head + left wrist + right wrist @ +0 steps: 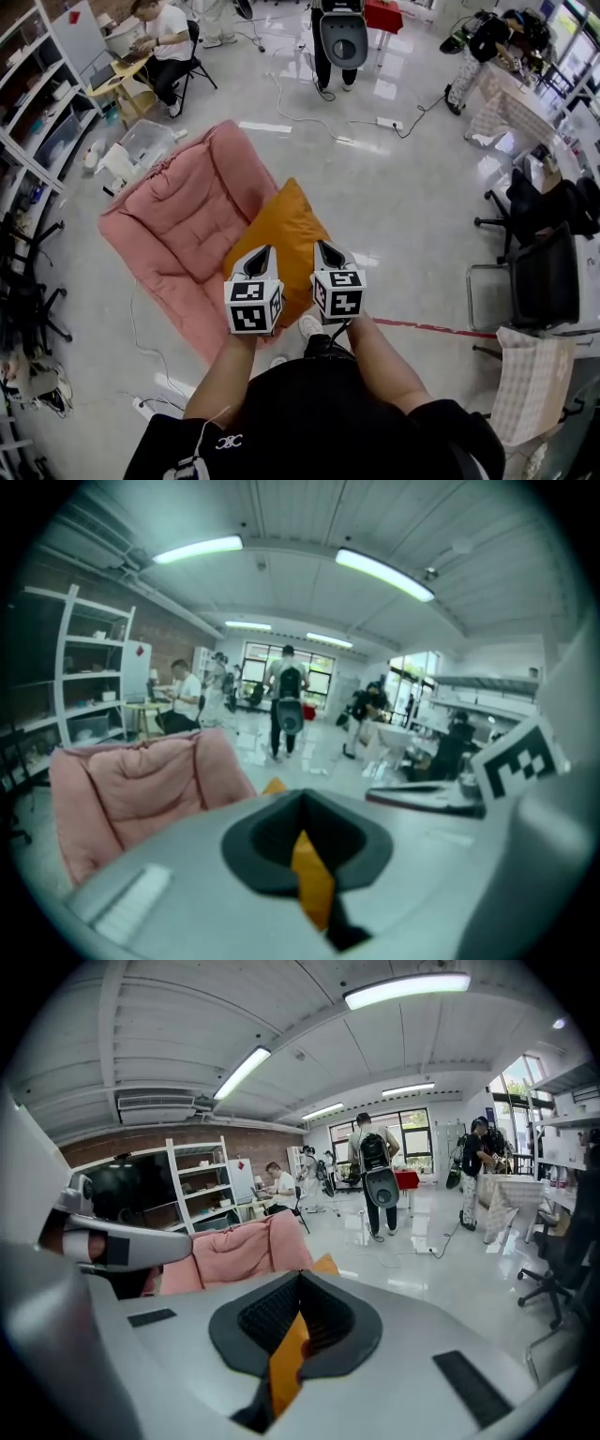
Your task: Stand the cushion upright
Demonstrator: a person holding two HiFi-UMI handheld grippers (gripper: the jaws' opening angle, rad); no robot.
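Note:
The orange cushion [281,230] lies tilted against the near right edge of a big pink floor lounger [178,220]. My left gripper [260,255] is shut on the cushion's near edge, and my right gripper [324,250] is shut on the same edge just to the right. In the left gripper view a strip of orange fabric [311,878] is pinched between the closed jaws, with the cushion's far corner [274,786] poking above them. The right gripper view shows the same: orange fabric [286,1363] clamped between the jaws and the cushion's tip [325,1264] beyond them.
Shelving [33,103] lines the left wall, with a clear plastic bin [145,141] behind the lounger. Black office chairs [544,272] stand at the right. Cables [309,117] and a red tape line [431,328] run over the glossy floor. People stand and sit at the far end.

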